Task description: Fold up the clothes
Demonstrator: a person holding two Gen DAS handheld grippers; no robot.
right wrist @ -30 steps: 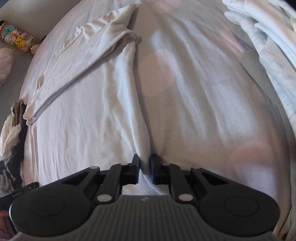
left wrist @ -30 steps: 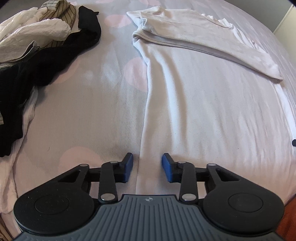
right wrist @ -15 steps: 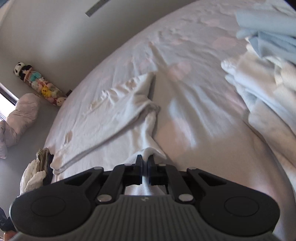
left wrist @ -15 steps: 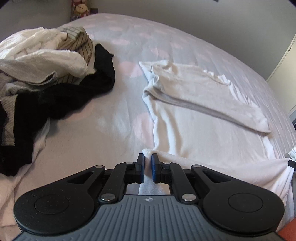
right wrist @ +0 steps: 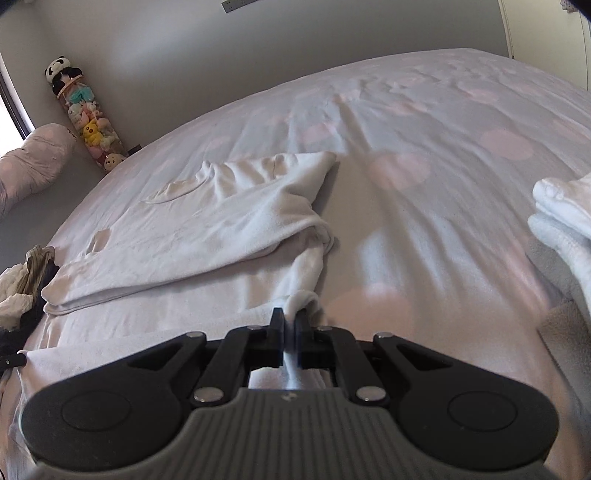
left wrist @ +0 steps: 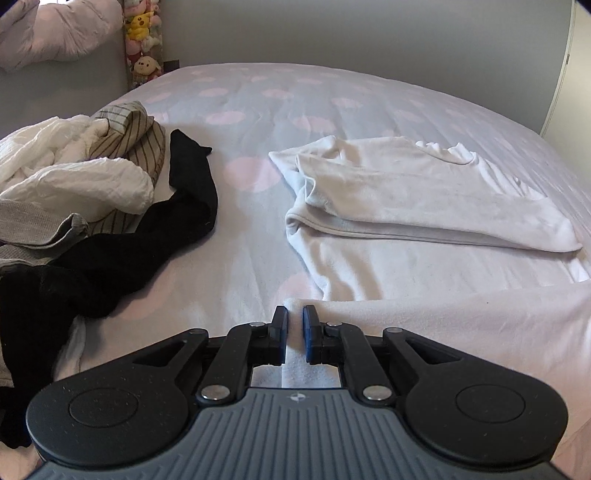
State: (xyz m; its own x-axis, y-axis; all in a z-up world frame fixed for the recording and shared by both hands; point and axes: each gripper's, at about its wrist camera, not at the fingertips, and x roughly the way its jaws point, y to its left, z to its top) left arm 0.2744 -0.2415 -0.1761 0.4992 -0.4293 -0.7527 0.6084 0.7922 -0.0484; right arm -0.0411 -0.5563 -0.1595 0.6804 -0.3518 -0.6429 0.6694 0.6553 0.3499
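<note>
Left wrist: hem [left wrist: 443, 314] now lifted.

Wide bed [left wrist: 295, 96] under a pale sheet dotted with pink circles, plain grey wall [left wrist: 351, 33] behind, tall clear tube of plush toys [right wrist: 88, 122] in the corner, soft daylight.

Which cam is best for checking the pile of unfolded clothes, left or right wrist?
Left wrist. The pile of unfolded clothes fills its left side: white, striped, grey and black garments all visible. The right wrist view catches only a small sliver at its left edge, too cropped to tell the pieces apart.
</note>
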